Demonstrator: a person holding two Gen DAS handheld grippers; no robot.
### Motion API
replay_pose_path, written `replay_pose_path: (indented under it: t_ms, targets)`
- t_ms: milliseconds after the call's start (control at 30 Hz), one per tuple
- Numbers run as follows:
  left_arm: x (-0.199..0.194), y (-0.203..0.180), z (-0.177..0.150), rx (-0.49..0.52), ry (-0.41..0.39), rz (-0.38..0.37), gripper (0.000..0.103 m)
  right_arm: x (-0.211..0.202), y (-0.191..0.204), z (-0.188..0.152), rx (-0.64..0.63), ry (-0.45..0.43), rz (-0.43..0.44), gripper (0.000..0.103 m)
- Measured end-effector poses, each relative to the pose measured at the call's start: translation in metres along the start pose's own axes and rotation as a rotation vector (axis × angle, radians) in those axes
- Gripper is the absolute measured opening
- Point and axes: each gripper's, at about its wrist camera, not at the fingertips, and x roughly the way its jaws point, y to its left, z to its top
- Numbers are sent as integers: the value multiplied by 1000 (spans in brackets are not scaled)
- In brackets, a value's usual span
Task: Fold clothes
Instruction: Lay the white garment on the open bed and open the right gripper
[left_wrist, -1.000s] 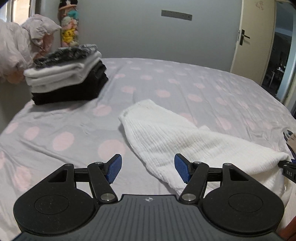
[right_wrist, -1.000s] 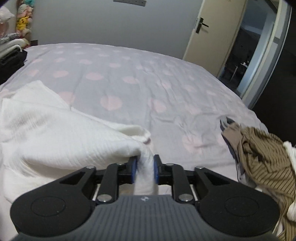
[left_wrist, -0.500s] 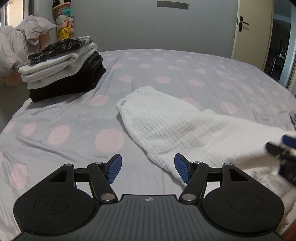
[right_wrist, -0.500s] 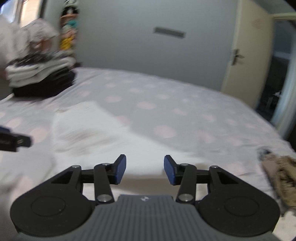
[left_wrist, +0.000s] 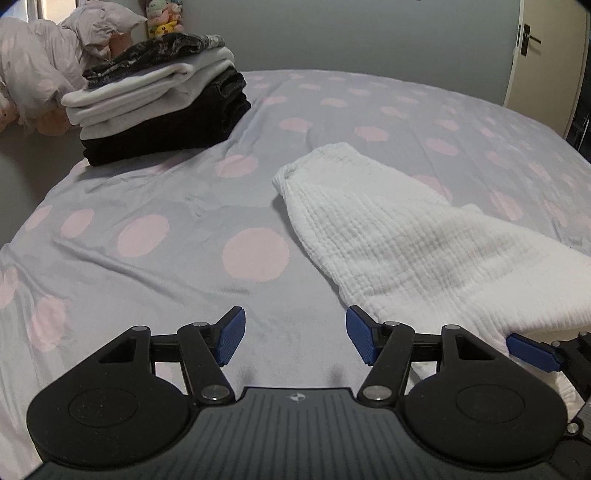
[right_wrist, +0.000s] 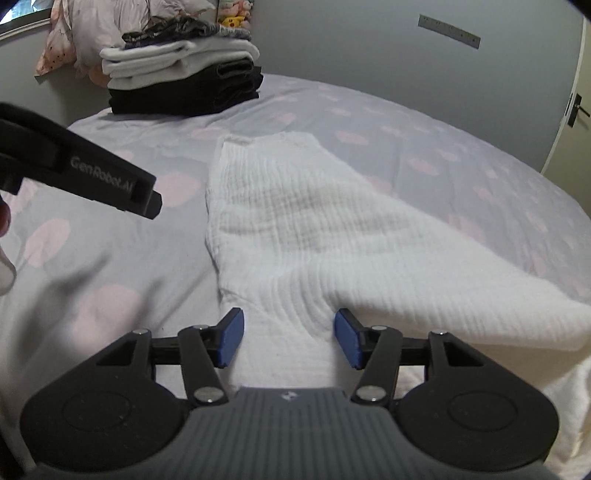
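A white ribbed garment (left_wrist: 399, 236) lies loosely folded on the grey bed sheet with pink dots (left_wrist: 155, 236). It also shows in the right wrist view (right_wrist: 332, 243). My left gripper (left_wrist: 294, 339) is open and empty, just left of the garment's near edge. My right gripper (right_wrist: 288, 338) is open, its jaws on either side of a ridge of the garment's near edge, not closed on it. One right fingertip (left_wrist: 532, 349) shows in the left wrist view at the garment's near right. The left gripper's body (right_wrist: 81, 173) shows at the left of the right wrist view.
A stack of folded clothes (left_wrist: 162, 96), black below, white and dark patterned on top, sits at the bed's far left corner; it also shows in the right wrist view (right_wrist: 184, 70). Pillows (left_wrist: 40, 70) and plush toys (left_wrist: 164, 22) lie behind. A door (left_wrist: 543, 48) is far right.
My right gripper has let go of the white garment, opened, and swung left to face the garment's near edge. My left gripper stayed open and shifted slightly left.
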Motion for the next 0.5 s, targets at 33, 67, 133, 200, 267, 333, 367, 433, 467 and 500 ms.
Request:
replay_pose_path:
  t_ms: [33,67,133,200,267,333,367,433,467,500]
  targets:
    - [2,-1,0,3,6,1,72,3,-1,-1,5,6,6,59]
    - [4,-2,0,5,10,4,72,7,-1,-1,5,14,8,59]
    - [7,-3,1,10,18,10,72,14,-1,-3,-3,29,9,60]
    - [11,-3,1,9,30,18,72,20,1,-5,-22,42,6,61]
    - [15,-2,0,6,46,22,72,21,3,-6,-39,43,8,64]
    - [17,-2,0,2,57,20,72,22,5,-7,-55,51,10,67]
    - [18,-1,-1,2,59,20,72,23,7,-8,-70,51,4,67]
    - [19,-1,-1,2,63,24,72,21,8,-9,-84,38,-22,41]
    - [19,-1,-1,1,62,25,72,16,2,-7,-56,23,-33,31]
    - [19,-1,-1,-1,60,27,72,10,-4,-5,-27,7,-44,16]
